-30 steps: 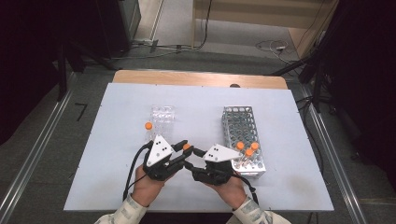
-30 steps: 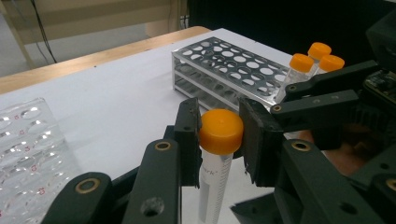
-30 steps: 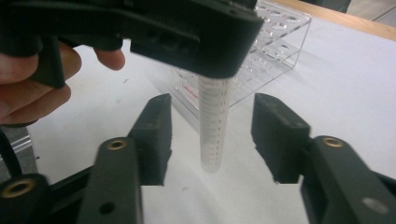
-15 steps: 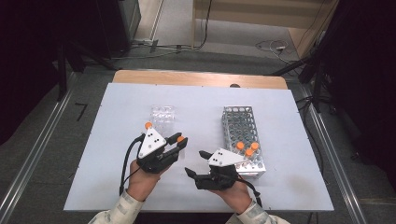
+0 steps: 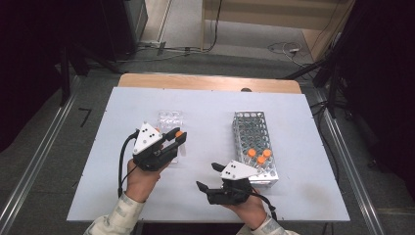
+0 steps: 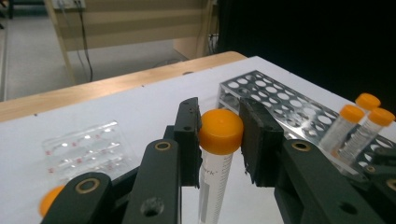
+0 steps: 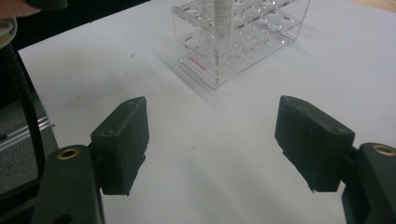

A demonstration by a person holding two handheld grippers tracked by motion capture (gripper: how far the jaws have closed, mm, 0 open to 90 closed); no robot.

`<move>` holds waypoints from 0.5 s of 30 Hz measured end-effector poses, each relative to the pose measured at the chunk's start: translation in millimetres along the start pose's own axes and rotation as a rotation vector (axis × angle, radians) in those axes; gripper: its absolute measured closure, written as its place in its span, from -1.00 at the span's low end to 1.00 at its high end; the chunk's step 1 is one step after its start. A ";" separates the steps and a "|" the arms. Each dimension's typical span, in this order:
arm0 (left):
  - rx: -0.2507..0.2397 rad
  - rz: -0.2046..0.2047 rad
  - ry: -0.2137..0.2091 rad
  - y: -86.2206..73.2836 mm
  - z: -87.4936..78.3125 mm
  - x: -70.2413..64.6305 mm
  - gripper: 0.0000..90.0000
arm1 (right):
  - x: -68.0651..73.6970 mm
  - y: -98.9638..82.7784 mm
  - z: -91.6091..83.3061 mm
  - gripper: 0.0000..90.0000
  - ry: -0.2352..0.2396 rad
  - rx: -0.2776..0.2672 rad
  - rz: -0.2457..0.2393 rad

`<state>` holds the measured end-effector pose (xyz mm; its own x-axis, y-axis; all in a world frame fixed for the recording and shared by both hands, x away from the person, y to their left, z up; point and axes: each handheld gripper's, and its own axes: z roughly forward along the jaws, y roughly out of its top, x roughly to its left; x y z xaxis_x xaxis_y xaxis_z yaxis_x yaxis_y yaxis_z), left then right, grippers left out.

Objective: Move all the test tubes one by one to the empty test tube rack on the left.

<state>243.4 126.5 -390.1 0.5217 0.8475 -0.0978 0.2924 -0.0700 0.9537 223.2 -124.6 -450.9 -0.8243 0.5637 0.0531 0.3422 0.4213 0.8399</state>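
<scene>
White table: left tool clamps orange-capped tube.

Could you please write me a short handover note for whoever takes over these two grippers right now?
Left gripper: shut on an orange-capped tube, held upright above the table.
Right gripper: its jaws have just been opening, nothing between them.
Things: three capped tubes stand in the metal rack; a clear rack sits near the left gripper.
Done: the tube is in the left gripper alone.
Left, probably: seat this tube in a rack.
</scene>
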 end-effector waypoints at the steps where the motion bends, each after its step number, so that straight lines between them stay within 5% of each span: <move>1: -0.007 -0.004 0.006 2.2 -1.1 2.6 0.56 | -0.1 -0.4 -0.1 -0.45 0.000 0.000 0.004; 15: -0.031 -0.034 0.119 7.7 -0.7 36.1 0.55 | -1.4 -3.4 -0.2 -0.44 -0.003 0.006 0.010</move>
<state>263.9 156.9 -386.2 0.4126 0.9057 -0.0974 0.2820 -0.0253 0.9591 223.0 -127.0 -453.8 -0.8194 0.5702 0.0594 0.3528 0.4198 0.8363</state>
